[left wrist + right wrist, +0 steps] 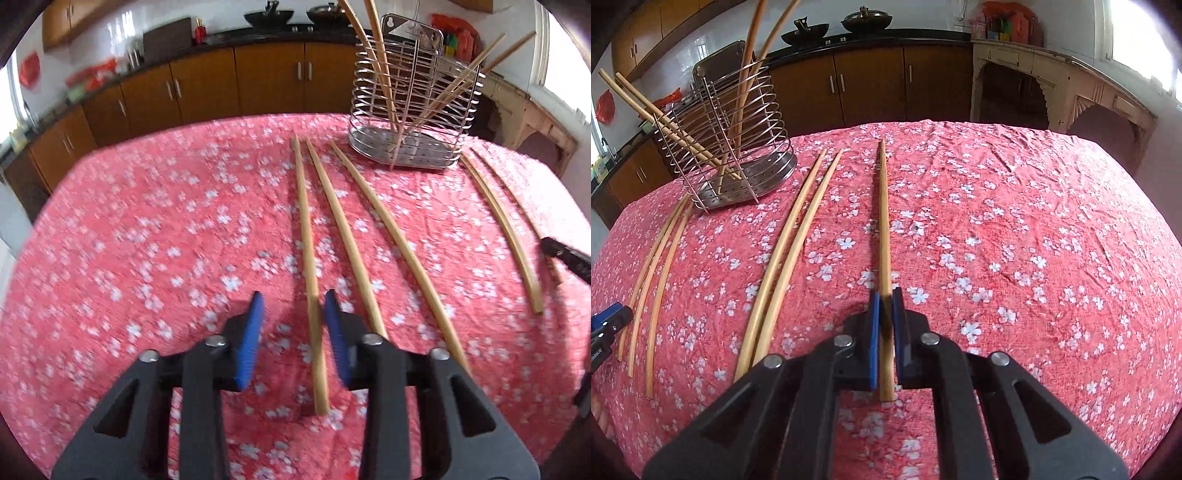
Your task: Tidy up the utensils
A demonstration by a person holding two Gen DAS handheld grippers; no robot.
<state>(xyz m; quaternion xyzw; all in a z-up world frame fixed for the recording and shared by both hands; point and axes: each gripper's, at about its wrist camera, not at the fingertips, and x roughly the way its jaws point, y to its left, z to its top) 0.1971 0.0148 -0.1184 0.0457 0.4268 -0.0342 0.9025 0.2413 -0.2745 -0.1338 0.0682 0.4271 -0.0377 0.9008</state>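
Observation:
Several bamboo chopsticks lie on the pink flowered tablecloth. In the left wrist view my left gripper straddles the leftmost chopstick. That stick runs beside the right blue pad, with a gap to the left pad, so the gripper is open. In the right wrist view my right gripper is shut on a single chopstick, whose near end lies on the cloth between the fingers. The wire utensil holder stands at the table's far side with several chopsticks leaning in it.
Two more chopsticks lie right of the left gripper and a pair further right. The right gripper's tip shows at the right edge. The left gripper sits by three chopsticks. Brown cabinets stand behind.

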